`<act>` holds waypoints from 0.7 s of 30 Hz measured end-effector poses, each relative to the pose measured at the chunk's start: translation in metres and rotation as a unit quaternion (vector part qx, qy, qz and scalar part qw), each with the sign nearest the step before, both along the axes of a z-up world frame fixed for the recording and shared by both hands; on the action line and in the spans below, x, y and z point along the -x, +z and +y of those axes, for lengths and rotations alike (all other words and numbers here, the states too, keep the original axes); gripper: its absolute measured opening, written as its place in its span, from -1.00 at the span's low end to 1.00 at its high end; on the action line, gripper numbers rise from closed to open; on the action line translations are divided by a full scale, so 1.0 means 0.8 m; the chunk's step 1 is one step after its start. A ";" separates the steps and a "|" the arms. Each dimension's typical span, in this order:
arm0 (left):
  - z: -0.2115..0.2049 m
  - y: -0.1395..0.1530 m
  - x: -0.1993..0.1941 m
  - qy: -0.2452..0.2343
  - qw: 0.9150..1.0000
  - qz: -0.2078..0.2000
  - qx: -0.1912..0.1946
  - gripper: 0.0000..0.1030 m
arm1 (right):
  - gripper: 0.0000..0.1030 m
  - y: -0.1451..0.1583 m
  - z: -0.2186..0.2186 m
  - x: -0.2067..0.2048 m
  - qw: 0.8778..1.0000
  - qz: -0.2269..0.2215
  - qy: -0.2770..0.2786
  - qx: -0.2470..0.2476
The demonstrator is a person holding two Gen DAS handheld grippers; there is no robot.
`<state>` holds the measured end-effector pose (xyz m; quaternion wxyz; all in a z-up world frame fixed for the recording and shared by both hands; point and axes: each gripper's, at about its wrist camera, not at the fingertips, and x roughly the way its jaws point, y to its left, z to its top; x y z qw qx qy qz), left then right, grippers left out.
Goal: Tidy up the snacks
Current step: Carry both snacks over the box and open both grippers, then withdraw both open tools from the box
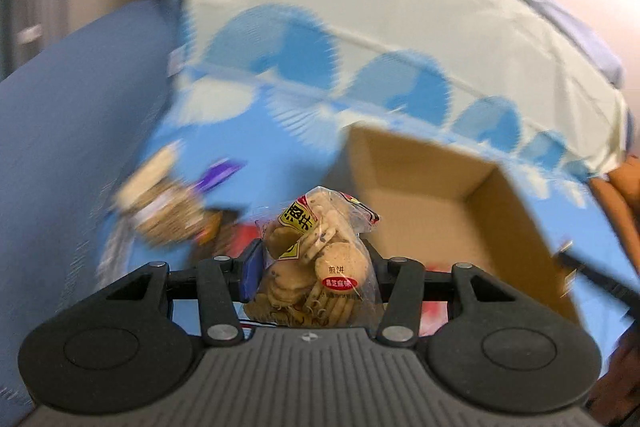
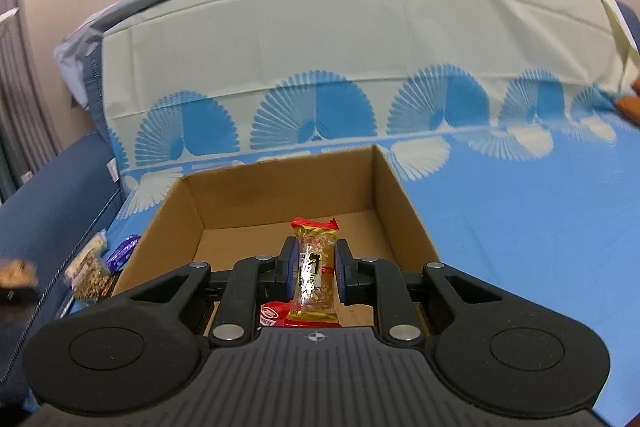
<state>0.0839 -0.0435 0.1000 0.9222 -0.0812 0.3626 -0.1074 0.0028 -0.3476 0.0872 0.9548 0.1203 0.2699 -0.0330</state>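
My left gripper (image 1: 314, 261) is shut on a clear bag of round sesame crackers (image 1: 316, 259), held in the air to the left of an open cardboard box (image 1: 420, 195). The left wrist view is blurred. My right gripper (image 2: 316, 267) is shut on a slim red-and-gold wrapped peanut bar (image 2: 314, 271) and hovers over the near part of the cardboard box (image 2: 288, 195). A red snack packet (image 2: 272, 313) lies on the box floor beneath the right gripper.
More snacks lie left of the box on the blue fan-patterned cloth (image 2: 520, 207): a bag of nut snacks (image 2: 88, 275) and a purple packet (image 2: 124, 251). A blue sofa arm (image 2: 48, 195) borders the left. Cloth-covered cushions rise behind.
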 end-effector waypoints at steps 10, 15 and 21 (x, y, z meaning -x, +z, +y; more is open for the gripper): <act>-0.137 0.067 -0.028 -0.081 0.994 -0.062 0.035 0.05 | -0.62 -0.004 -0.015 0.003 1.000 -0.001 -0.016 -0.018; -0.153 0.057 -0.031 -0.092 0.994 -0.045 0.032 0.26 | -0.60 -0.003 -0.019 0.004 0.999 -0.003 -0.021 -0.024; -0.128 0.020 -0.023 -0.067 0.997 -0.007 0.022 0.49 | -0.40 -0.002 -0.017 0.007 0.999 -0.001 -0.035 -0.021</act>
